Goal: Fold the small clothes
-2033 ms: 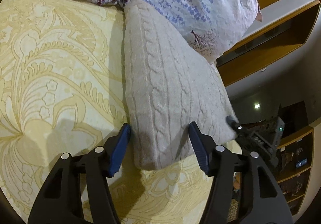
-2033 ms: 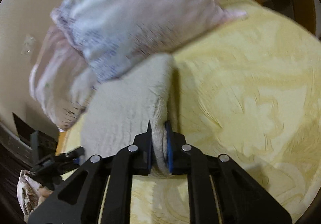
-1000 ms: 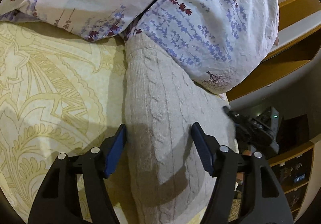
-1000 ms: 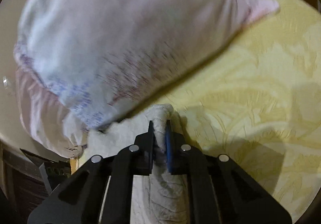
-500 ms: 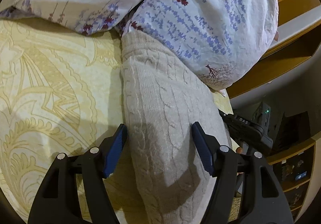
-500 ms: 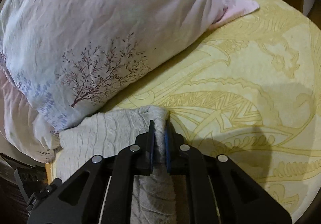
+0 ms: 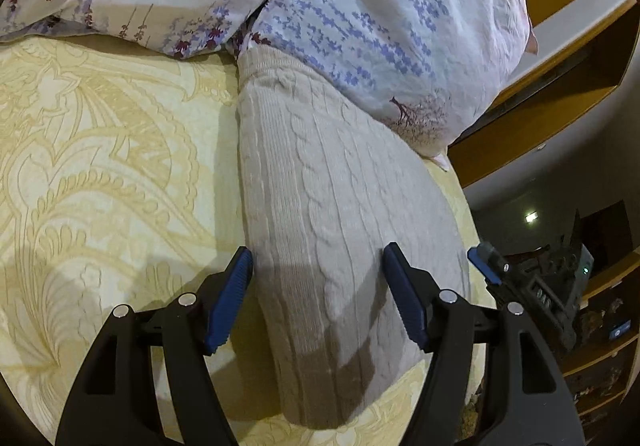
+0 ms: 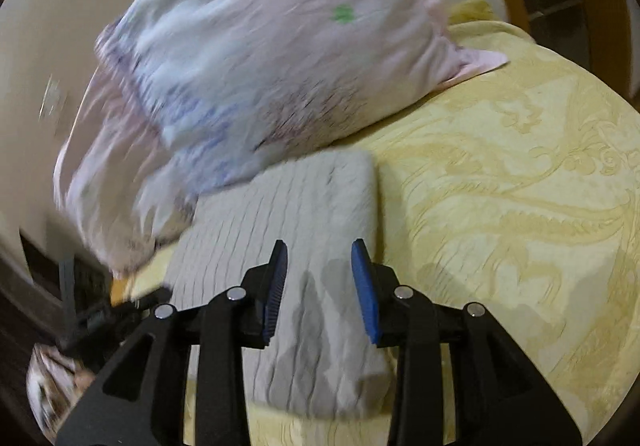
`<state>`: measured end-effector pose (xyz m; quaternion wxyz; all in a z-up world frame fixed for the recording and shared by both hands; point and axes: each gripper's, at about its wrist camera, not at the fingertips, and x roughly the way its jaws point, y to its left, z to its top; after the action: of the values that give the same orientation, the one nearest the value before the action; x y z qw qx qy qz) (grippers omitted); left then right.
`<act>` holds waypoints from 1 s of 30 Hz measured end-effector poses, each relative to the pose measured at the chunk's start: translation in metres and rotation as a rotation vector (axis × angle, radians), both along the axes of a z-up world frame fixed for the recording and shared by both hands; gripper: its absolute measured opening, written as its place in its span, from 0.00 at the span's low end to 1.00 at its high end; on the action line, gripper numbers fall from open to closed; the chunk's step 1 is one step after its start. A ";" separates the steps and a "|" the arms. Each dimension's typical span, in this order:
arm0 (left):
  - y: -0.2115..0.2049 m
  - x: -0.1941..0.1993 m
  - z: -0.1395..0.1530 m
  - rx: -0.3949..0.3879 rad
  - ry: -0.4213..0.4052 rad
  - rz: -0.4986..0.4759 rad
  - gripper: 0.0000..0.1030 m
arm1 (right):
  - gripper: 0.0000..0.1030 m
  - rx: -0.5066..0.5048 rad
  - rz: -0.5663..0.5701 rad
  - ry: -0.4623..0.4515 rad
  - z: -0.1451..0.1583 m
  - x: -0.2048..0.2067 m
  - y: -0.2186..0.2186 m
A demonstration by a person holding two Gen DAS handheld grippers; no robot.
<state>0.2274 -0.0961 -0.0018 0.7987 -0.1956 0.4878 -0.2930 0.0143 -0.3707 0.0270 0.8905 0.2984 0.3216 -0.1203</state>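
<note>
Since a second ago my right gripper [image 8: 319, 284] has let go of the folded sweater's [image 7: 332, 206] edge it was clamped on and has pulled back, so more of the cream cable-knit bundle shows in its view, which is smeared with motion. My left gripper [image 7: 316, 296] has shifted only a little, and the sweater sits lower between its fingers than before.

Working from the left: the yellow patterned bedspread [image 7: 100, 166] fills the left side of the left wrist view, bare apart from shadows. The left gripper's jaws stand wide and released, one blue pad just beside the sweater's left edge and the other over its right part; I see neither pressing the knit. The sweater lies folded into a long block on the bed, its far end tucked against the floral pillow [image 7: 380, 18]. Right of it, at the bed's edge, the other gripper's blue tip shows, with wooden shelving behind.

In the right wrist view the pillow [image 8: 260, 58] is at upper left, the sweater [image 8: 288, 206] below it, and the bedspread [image 8: 520, 186] runs off to the right. The right jaws are opening, hanging over the sweater's near end with knit visible between them but not gripped.
</note>
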 end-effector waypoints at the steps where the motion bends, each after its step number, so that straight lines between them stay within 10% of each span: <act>1: -0.002 0.000 -0.002 0.008 0.002 -0.002 0.67 | 0.33 -0.014 0.008 0.030 -0.004 0.002 0.003; 6: -0.007 0.001 -0.009 0.017 0.020 -0.007 0.70 | 0.37 0.015 0.002 0.080 -0.016 -0.003 0.003; 8: -0.005 0.007 -0.007 -0.001 0.032 -0.002 0.73 | 0.64 0.076 -0.016 0.044 -0.007 -0.006 -0.008; 11: 0.003 0.017 -0.005 -0.035 0.055 0.007 0.76 | 0.76 0.128 -0.039 0.026 -0.001 -0.005 -0.026; 20: 0.005 0.042 -0.010 -0.077 0.105 0.003 0.77 | 0.78 0.352 -0.019 0.093 -0.031 0.026 -0.064; 30: -0.033 0.039 0.004 0.155 -0.042 -0.073 0.85 | 0.79 0.401 0.041 0.020 -0.037 0.034 -0.068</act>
<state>0.2666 -0.1286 0.0022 0.8102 -0.1090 0.4990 -0.2875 0.0481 -0.4384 -0.0096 0.8122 0.4620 0.3541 -0.0386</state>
